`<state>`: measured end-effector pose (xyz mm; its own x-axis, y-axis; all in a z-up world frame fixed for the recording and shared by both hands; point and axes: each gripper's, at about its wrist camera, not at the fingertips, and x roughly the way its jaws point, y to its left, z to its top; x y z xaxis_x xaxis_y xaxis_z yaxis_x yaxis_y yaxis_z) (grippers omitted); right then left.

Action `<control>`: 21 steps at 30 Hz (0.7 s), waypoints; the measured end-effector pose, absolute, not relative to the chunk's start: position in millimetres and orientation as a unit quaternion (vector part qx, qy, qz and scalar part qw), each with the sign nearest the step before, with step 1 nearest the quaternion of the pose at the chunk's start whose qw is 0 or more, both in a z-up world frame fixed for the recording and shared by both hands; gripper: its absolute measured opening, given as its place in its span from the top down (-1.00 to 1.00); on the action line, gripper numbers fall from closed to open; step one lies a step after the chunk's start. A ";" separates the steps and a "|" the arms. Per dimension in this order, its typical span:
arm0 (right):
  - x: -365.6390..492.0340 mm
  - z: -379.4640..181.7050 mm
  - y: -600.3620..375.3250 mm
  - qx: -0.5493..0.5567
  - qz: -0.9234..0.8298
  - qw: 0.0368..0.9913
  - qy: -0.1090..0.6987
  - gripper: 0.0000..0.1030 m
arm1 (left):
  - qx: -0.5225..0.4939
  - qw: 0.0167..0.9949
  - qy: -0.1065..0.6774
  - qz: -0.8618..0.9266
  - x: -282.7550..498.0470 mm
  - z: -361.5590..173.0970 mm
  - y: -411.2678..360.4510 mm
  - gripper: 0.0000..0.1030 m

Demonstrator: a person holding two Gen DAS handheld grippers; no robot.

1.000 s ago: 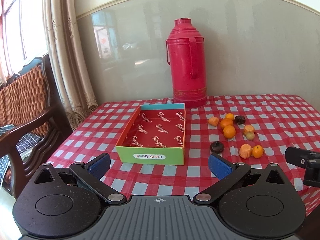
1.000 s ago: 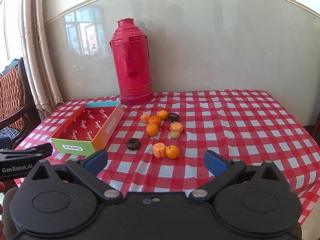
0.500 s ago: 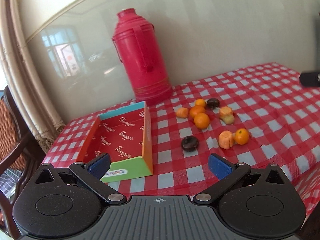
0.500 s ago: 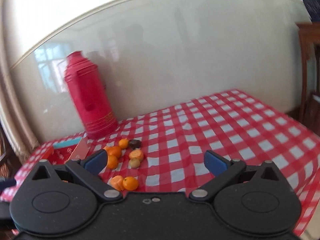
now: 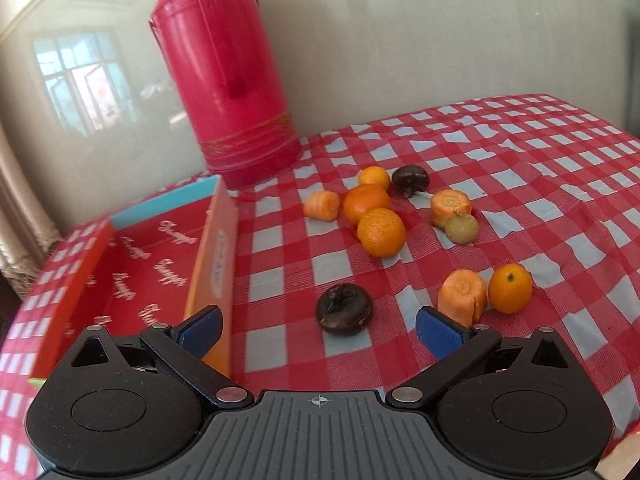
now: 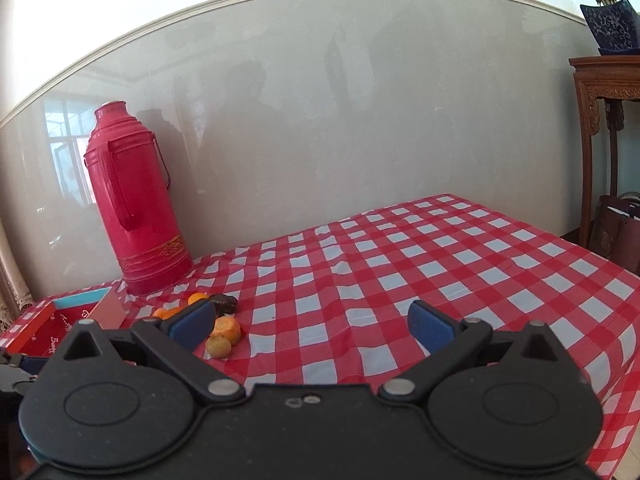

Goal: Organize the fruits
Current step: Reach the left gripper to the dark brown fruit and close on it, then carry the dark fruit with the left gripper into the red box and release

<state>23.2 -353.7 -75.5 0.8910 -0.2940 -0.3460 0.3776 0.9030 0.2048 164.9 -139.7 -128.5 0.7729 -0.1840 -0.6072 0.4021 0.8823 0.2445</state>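
Observation:
Fruits and vegetable pieces lie loose on the checked tablecloth. In the left wrist view a dark brown round fruit (image 5: 344,315) lies between my left gripper's (image 5: 318,328) open fingers, slightly beyond the tips. Beyond it are oranges (image 5: 381,232), carrot chunks (image 5: 462,298), a small orange (image 5: 509,288), a greenish fruit (image 5: 461,228) and a dark mushroom-like piece (image 5: 410,179). The red cardboard box (image 5: 212,248) lies open at left. My right gripper (image 6: 312,326) is open and empty over bare cloth, with the pile (image 6: 224,330) by its left finger.
A tall red thermos (image 5: 224,76) stands against the wall behind the box; it also shows in the right wrist view (image 6: 136,200). A wooden stand (image 6: 604,120) with a potted plant is beyond the table's right edge. The table's right edge (image 6: 600,260) drops off.
My left gripper has swung right and moved closer to the fruit pile, now framing the dark fruit. My right gripper has turned right, away from the pile, toward bare cloth.

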 end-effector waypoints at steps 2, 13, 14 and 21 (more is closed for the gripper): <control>24.3 -77.9 -355.2 0.139 -0.176 0.962 0.154 -0.89 | 0.185 0.924 0.296 -0.158 173.5 -134.0 -143.8 -0.92; 36.6 -87.9 -356.9 0.149 -0.164 0.958 0.182 -0.89 | 0.165 0.919 0.314 -0.173 195.3 -151.7 -150.2 0.19; 37.0 -88.0 -356.3 0.148 -0.164 0.958 0.183 -0.89 | 0.168 0.919 0.313 -0.170 194.3 -151.6 -151.8 0.25; 38.7 -89.4 -355.5 0.147 -0.161 0.958 0.186 -0.89 | 0.180 0.934 0.267 -0.152 179.2 -144.5 -149.7 0.25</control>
